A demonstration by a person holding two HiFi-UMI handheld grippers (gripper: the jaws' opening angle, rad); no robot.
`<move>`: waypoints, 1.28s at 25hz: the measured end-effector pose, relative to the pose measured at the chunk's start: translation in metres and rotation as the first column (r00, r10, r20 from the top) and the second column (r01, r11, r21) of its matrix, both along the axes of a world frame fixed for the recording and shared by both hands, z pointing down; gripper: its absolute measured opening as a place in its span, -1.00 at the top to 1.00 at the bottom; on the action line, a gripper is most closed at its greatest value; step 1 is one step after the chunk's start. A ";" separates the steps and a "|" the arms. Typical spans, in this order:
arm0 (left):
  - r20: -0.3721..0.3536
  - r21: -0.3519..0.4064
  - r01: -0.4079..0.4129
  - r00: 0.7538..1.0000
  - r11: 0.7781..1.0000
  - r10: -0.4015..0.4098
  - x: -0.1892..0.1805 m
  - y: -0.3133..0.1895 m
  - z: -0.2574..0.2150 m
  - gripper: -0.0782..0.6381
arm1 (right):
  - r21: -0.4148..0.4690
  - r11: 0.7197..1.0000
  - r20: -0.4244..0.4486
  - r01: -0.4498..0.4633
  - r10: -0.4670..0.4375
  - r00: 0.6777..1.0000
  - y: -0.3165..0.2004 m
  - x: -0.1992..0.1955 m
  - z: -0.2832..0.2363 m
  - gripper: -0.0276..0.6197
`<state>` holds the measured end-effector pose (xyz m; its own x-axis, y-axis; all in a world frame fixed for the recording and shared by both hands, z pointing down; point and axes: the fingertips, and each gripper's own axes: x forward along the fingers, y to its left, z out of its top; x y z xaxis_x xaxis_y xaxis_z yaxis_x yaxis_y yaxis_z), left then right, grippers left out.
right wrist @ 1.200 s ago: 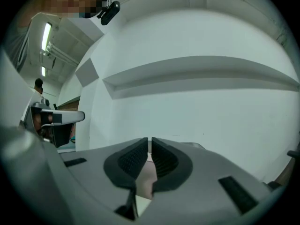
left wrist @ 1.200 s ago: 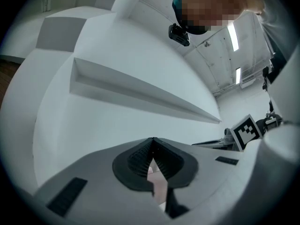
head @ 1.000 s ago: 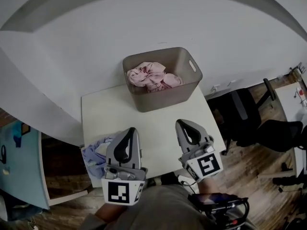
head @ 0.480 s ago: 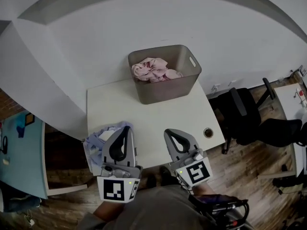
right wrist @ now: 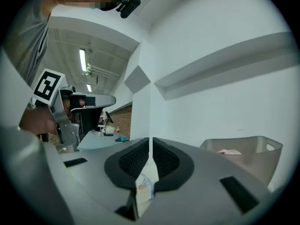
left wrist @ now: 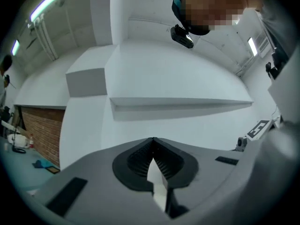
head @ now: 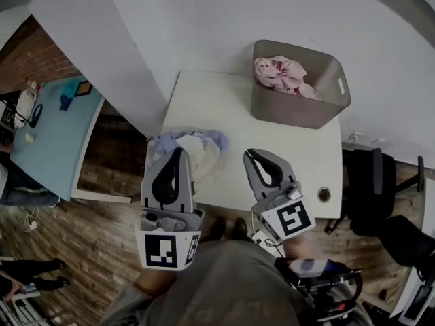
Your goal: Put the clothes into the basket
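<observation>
A grey basket (head: 300, 107) stands at the far right of the white table (head: 231, 111), with pink clothes (head: 280, 72) inside it. A light blue and white garment (head: 192, 148) lies crumpled at the table's near left edge. My left gripper (head: 179, 152) hovers just over that garment, shut and empty; in the left gripper view it (left wrist: 153, 139) points up at the white wall. My right gripper (head: 251, 155) is shut and empty above the table's front. In the right gripper view it (right wrist: 150, 139) faces the basket (right wrist: 246, 153), apart from it.
A light blue table (head: 54, 131) with small items stands to the left across a wooden floor. A dark office chair (head: 377, 192) sits to the right. There is a round cable hole (head: 323, 195) at the table's near right corner. White wall lies behind the table.
The view has swung left, so the basket now sits further right. The blue garment shows more fully by the left gripper. Both grippers stay shut near the table's front edge.
</observation>
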<state>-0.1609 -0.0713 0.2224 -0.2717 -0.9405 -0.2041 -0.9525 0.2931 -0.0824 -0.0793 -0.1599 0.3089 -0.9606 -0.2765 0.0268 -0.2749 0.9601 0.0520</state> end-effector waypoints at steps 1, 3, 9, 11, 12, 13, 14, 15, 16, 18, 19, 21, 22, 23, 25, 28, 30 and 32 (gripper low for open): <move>-0.004 -0.009 0.039 0.999 0.999 -0.039 -0.003 0.008 0.004 0.76 | -0.004 0.999 -0.005 0.033 -0.033 0.999 0.004 -0.006 0.004 0.85; -0.015 -0.018 0.108 0.994 0.994 -0.108 -0.009 0.022 0.011 0.76 | 0.002 0.994 0.014 0.105 -0.105 0.994 0.013 -0.018 0.009 0.66; -0.055 -0.042 0.253 0.965 0.967 -0.255 -0.017 0.053 0.030 0.76 | -0.024 0.958 -0.020 0.285 -0.286 0.958 0.038 -0.047 0.036 0.52; -0.070 -0.046 0.283 0.956 0.958 -0.285 -0.024 0.061 0.035 0.76 | -0.044 0.949 -0.042 0.313 -0.315 0.948 0.045 -0.057 0.048 0.47; -0.077 -0.045 0.294 0.952 0.955 -0.297 -0.028 0.064 0.039 0.76 | -0.050 0.944 -0.057 0.326 -0.328 0.943 0.048 -0.062 0.054 0.44; -0.084 -0.044 0.305 0.948 0.951 -0.308 -0.032 0.067 0.042 0.76 | -0.055 0.940 -0.072 0.338 -0.341 0.937 0.050 -0.067 0.060 0.40; -0.087 -0.043 0.316 0.944 0.948 -0.318 -0.037 0.069 0.046 0.76 | -0.058 0.935 -0.087 0.350 -0.354 0.931 0.053 -0.073 0.066 0.35; -0.086 -0.044 0.326 0.941 0.945 -0.328 -0.043 0.071 0.050 0.76 | -0.061 0.931 -0.099 0.359 -0.364 0.926 0.055 -0.079 0.072 0.31; -0.084 -0.048 0.334 0.938 0.941 -0.337 -0.050 0.072 0.055 0.76 | -0.064 0.928 -0.109 0.368 -0.373 0.922 0.057 -0.086 0.078 0.27; -0.090 -0.061 0.352 0.930 0.934 -0.357 -0.065 0.074 0.067 0.76 | -0.074 0.920 -0.130 0.384 -0.391 0.911 0.062 -0.098 0.091 0.12; -0.100 -0.065 0.362 0.925 0.930 -0.367 -0.073 0.075 0.072 0.76 | -0.080 0.915 -0.145 0.394 -0.402 0.904 0.065 -0.103 0.099 0.06; -0.120 -0.064 0.378 0.916 0.924 -0.383 -0.088 0.077 0.080 0.76 | -0.097 0.905 -0.182 0.415 -0.426 0.886 0.070 -0.115 0.114 -0.07; -0.127 -0.062 0.380 0.914 0.923 -0.385 -0.095 0.078 0.083 0.76 | -0.110 0.900 -0.195 0.421 -0.435 0.879 0.072 -0.122 0.120 -0.09; -0.132 -0.062 0.379 0.914 0.923 -0.384 -0.102 0.078 0.086 0.76 | -0.124 0.897 -0.203 0.424 -0.441 0.874 0.074 -0.129 0.124 -0.12; -0.142 -0.066 0.375 0.914 0.925 -0.381 -0.118 0.079 0.090 0.76 | -0.140 0.895 -0.208 0.423 -0.444 0.871 0.077 -0.144 0.129 -0.15; -0.157 -0.070 0.371 0.913 0.926 -0.377 -0.142 0.080 0.099 0.76 | -0.144 0.903 -0.220 0.406 -0.429 0.876 0.075 -0.166 0.140 -0.24; -0.165 -0.076 0.360 0.915 0.930 -0.367 -0.155 0.078 0.106 0.76 | -0.155 0.910 -0.236 0.384 -0.412 0.880 0.071 -0.176 0.152 -0.30; -0.173 -0.089 0.341 0.920 0.936 -0.352 -0.164 0.075 0.115 0.76 | -0.170 0.918 -0.260 0.358 -0.392 0.882 0.068 -0.182 0.168 -0.39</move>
